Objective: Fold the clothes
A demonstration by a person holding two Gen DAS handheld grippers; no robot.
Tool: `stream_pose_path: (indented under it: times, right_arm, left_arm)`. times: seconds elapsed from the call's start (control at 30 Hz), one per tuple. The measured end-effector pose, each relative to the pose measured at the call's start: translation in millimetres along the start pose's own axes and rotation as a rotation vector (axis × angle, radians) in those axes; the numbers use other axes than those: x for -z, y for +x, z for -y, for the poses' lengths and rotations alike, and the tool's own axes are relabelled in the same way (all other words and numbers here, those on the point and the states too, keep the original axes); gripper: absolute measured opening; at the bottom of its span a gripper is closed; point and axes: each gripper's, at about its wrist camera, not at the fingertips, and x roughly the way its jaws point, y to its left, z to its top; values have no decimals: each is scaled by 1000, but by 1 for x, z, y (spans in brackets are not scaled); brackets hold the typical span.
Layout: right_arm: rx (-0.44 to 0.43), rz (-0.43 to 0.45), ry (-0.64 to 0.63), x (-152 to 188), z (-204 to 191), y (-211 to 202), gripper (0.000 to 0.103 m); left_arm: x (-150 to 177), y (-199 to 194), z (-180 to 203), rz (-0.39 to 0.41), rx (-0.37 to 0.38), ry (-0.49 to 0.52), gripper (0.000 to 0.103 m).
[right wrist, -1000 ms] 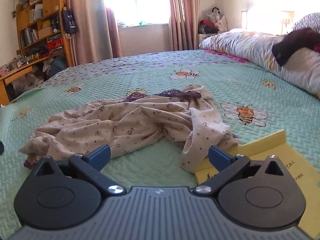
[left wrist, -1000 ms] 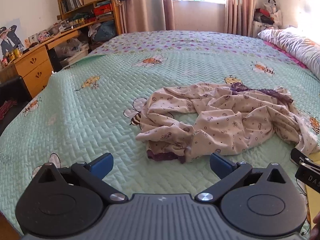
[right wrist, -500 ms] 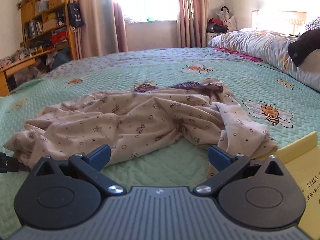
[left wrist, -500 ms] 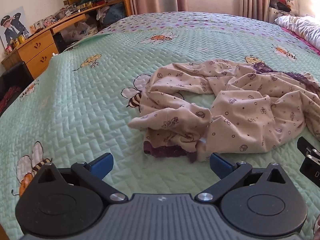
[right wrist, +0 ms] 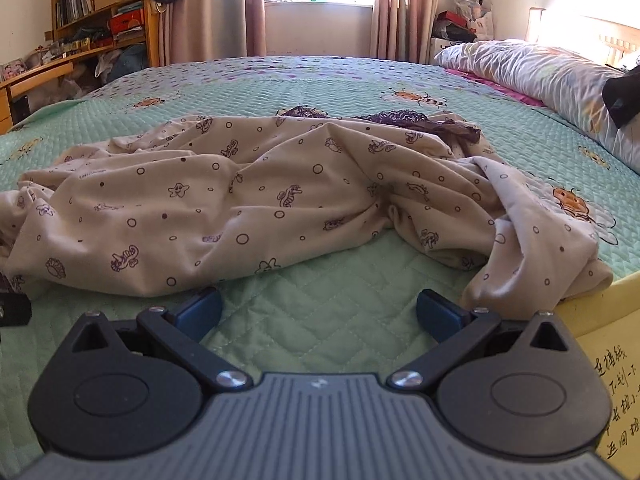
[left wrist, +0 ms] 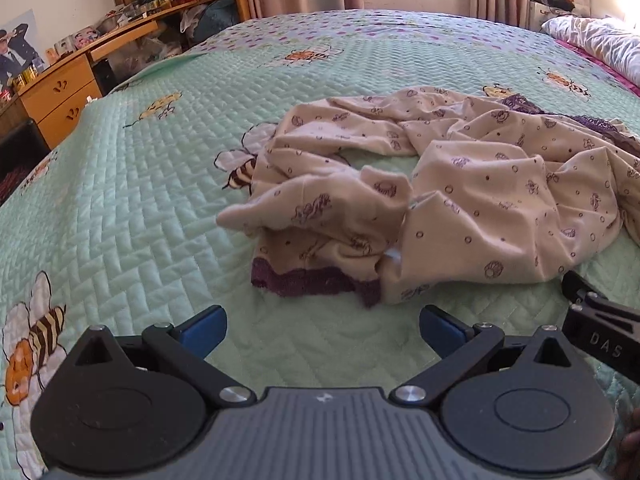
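While both claws are hanging released and empty, the left claw (left wrist: 322, 330) is facing the crumpled garment (left wrist: 420, 196), whose purple-trimmed hem is lying just beyond it at 12 o'clock. The right claw (right wrist: 318, 314) is nearing the other end, long axis running 9 to 3. It is sprawling unfolded on the green quilted bed (right wrist: 320, 320), a yellow paper (right wrist: 612, 352) at 3 o'clock.

My left camera looks from low over the bed (left wrist: 120, 200) toward the near garment (left wrist: 440, 200); my right camera sits lower, facing the window. Both share the garment (right wrist: 240, 200) and bookshelf corner.
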Motion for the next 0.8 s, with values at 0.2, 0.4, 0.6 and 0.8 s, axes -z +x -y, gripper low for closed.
stream_pose_path:
  times: [0.2, 0.4, 0.6, 0.8]
  right_arm:
    - [-9, 3, 12, 1, 3, 0, 103]
    - [-12, 4, 16, 1, 4, 0, 103]
    - [-13, 5, 17, 1, 4, 0, 103]
    - [-13, 6, 18, 1, 4, 0, 103]
  left_arm:
    - [6, 2, -4, -6, -15, -13, 102]
    - [6, 0, -4, -18, -25, -34, 102]
    - [2, -4, -3, -26, -80, -37, 102]
    - [-5, -17, -7, -7, -119, -59, 102]
